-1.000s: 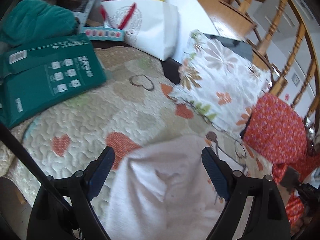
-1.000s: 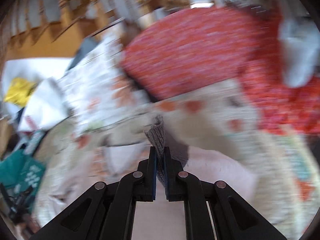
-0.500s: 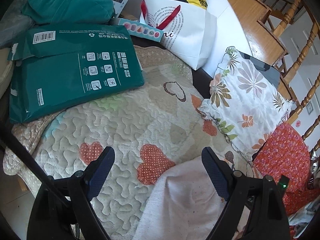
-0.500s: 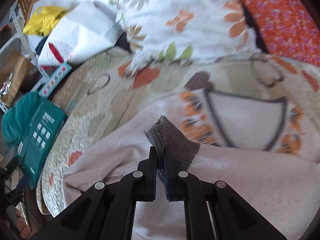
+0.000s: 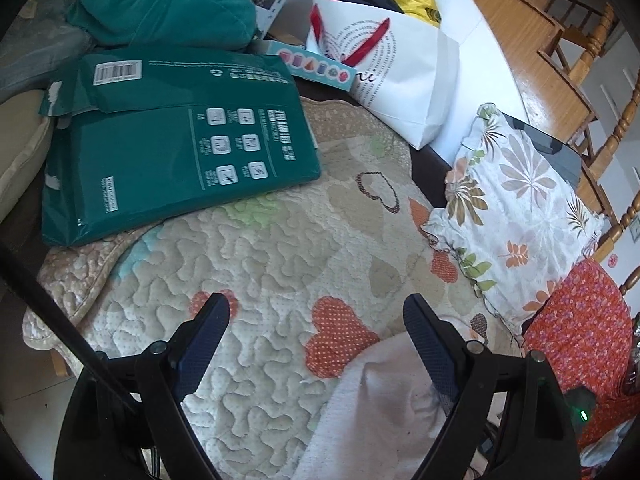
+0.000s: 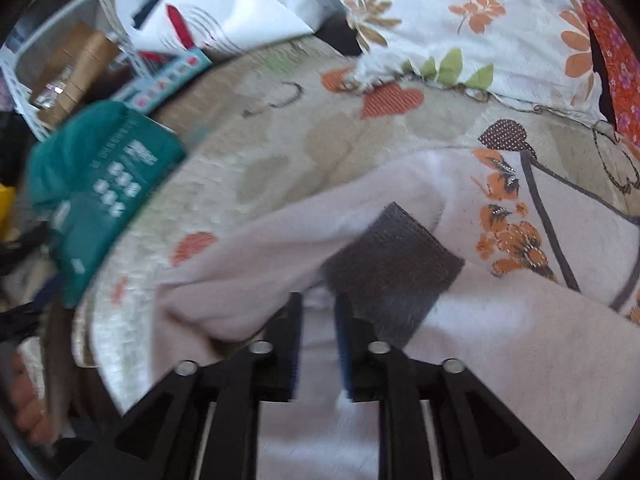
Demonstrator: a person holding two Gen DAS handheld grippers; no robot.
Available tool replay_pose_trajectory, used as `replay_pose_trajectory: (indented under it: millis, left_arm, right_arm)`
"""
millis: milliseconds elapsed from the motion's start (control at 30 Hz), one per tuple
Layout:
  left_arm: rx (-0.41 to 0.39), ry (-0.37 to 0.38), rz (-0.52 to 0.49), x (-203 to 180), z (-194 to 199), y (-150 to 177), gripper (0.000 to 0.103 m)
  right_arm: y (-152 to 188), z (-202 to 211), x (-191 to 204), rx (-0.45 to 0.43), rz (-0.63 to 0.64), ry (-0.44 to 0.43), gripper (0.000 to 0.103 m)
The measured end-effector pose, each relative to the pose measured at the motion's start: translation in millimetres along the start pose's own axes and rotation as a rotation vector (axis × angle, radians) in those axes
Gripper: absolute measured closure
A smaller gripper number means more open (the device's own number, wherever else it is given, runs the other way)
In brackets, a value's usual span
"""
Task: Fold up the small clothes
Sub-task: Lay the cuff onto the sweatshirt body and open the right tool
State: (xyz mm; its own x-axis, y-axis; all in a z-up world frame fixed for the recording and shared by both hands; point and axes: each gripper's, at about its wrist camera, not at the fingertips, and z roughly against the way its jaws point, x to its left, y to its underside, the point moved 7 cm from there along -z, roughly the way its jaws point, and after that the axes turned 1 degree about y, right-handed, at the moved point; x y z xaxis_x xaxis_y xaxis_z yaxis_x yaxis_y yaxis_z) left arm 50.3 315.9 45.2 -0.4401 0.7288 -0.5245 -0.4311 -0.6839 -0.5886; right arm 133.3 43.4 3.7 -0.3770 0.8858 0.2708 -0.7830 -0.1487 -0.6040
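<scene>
A pale pink garment [image 6: 480, 340] with an orange flower print and a grey ribbed cuff [image 6: 394, 256] lies on the quilted bedspread [image 5: 280, 248]. Its sleeve is folded across the body and the cuff lies flat on it. My right gripper [image 6: 318, 304] is just behind the cuff, jaws a little apart, holding nothing. In the left wrist view only the garment's corner [image 5: 384, 408] shows, at bottom right. My left gripper [image 5: 316, 312] is wide open and empty above the quilt, left of the garment.
A green flat package [image 5: 172, 140] lies at the quilt's far left. A white paper bag [image 5: 404, 76], a floral pillow [image 5: 516, 216] and a red patterned cushion [image 5: 576, 340] line the far and right sides. A teal cloth [image 5: 160, 4] lies behind the package.
My right gripper carried the cuff over the garment, then opened and let it go; the cuff now lies flat. My left gripper has drawn back to the left, off the garment.
</scene>
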Motion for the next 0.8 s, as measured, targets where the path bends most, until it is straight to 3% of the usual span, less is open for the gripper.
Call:
replay_pose_trajectory:
  millis: [200,300,367,433,533,600,633,800]
  left_arm:
    - [0.003,-0.012,0.05,17,4,-1,0.015]
    - [-0.003,-0.016,0.061,21,7,-1,0.015]
    - [0.0,-0.014,0.061,21,8,0,0.015]
    - [0.006,-0.014,0.059,21,7,2,0.015]
    - [0.007,-0.013,0.06,20,7,2,0.015]
    - [0.005,-0.014,0.059,20,7,2,0.015]
    - [0.002,-0.015,0.06,21,7,2,0.015]
    - [0.0,-0.015,0.061,22,7,2,0.015]
  right_arm:
    - [79,33,54,0.091,0.122,-0.154,0.078]
    - [121,32,75,0.138,0.214,-0.149,0.078]
    - [139,27,81,0.156,0.254,-0.109,0.071]
    - [152,19,85,0.183,0.25,-0.099,0.063]
    - [170,9,92,0.202,0.244,-0.108,0.063]
    - [169,8,102,0.199,0.256,-0.121,0.078]
    - [167,9,104,0.203,0.253,-0.132,0.098]
    - [118,69,104,0.09,0.251,-0.146,0.098]
